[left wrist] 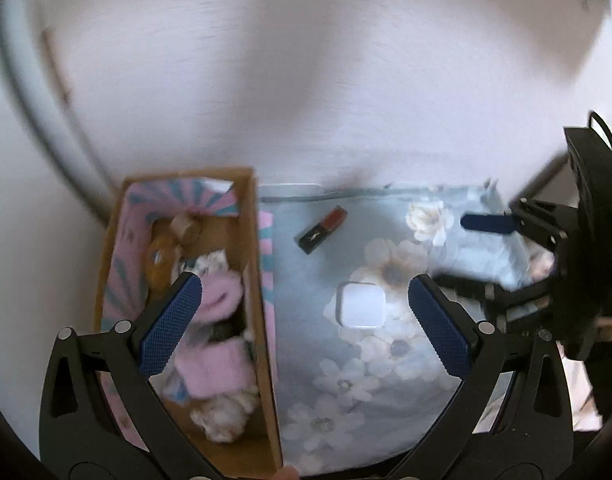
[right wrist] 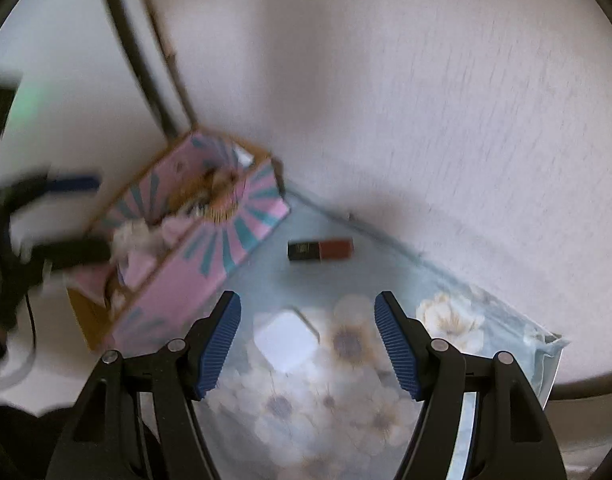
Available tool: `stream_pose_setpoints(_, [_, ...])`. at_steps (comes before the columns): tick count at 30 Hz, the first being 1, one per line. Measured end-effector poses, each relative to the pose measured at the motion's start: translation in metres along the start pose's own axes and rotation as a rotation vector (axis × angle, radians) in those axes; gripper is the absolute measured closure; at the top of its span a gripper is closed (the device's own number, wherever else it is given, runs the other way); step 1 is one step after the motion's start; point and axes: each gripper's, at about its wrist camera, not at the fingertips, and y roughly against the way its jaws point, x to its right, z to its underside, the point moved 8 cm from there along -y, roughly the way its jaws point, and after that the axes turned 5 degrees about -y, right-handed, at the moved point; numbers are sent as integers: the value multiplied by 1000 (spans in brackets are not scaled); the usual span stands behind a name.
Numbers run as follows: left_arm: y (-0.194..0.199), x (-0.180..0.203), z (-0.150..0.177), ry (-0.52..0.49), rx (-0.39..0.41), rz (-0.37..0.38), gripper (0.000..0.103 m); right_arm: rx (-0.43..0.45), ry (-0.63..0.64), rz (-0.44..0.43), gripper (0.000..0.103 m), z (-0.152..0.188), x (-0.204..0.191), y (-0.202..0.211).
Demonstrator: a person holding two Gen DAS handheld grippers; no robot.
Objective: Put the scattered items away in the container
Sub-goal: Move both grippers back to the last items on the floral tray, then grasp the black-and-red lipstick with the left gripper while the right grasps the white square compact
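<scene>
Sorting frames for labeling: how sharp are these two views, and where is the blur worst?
Left wrist view: white square case fairly crisp, right gripper smeared. Right wrist view: lipstick readable, box and left gripper streaked. Both bend toward the edges.

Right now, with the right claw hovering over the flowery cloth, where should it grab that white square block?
Take the white square block across two opposite flat sides, coming straight down from above. It lies flat on the floral cloth with open space around it, just ahead of the open right claw, so a slight turn probably squares the pads to its sides.
</scene>
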Motion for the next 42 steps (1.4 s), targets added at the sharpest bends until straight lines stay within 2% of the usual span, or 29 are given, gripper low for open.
stream_pose_setpoints(4, [-33, 24, -20, -173, -65, 19, 0, -11, 40, -48, 38, 32, -2, -12])
stream_pose_setpoints(6, [-55, 36, -26, -279, -120, 46, 0, -9, 58, -56, 38, 44, 1, -18])
stream_pose_setpoints(8, [-82, 44, -29, -384, -181, 39, 0, -3, 84, -70, 38, 56, 3, -28])
stream_pose_setpoints(11, [-117, 52, -28, -463, -269, 62, 1, 7, 107, -103, 38, 67, 3, -43])
stream_pose_setpoints(13, [-146, 57, -25, -504, -356, 73, 9, 17, 136, -115, 38, 71, 2, -56])
stream_pose_setpoints(15, [-173, 60, -20, -546, -436, 74, 23, 26, 175, -126, 38, 72, 0, -66])
stream_pose_setpoints(18, [-204, 57, -7, -595, -537, 62, 28, 27, 260, -143, 38, 74, -7, -88])
stream_pose_setpoints(20, [-220, 54, 0, -613, -596, 53, 31, 25, 331, -141, 38, 75, -11, -103])
stream_pose_setpoints(23, [-233, 51, 5, -621, -642, 62, 38, 5, 383, -145, 38, 76, -14, -122])
stream_pose_setpoints(25, [-237, 49, 7, -620, -662, 70, 41, -2, 387, -186, 38, 76, -16, -129])
stream_pose_setpoints(26, [-239, 49, 8, -615, -672, 77, 49, -6, 387, -200, 38, 75, -17, -131])
stream_pose_setpoints(32, [-235, 49, 10, -589, -691, 131, 63, -19, 471, -208, 38, 79, -27, -140])
stream_pose_setpoints(34, [-233, 49, 10, -589, -686, 132, 72, -4, 500, -213, 38, 79, -30, -140])
stream_pose_setpoints(35, [-231, 49, 10, -589, -682, 132, 84, 4, 511, -215, 38, 80, -31, -139])
stream_pose_setpoints(37, [-228, 48, 12, -578, -683, 136, 85, 12, 513, -225, 45, 79, -32, -139])
stream_pose_setpoints(42, [-219, 47, 13, -549, -666, 142, 86, 28, 523, -202, 45, 78, -35, -135])
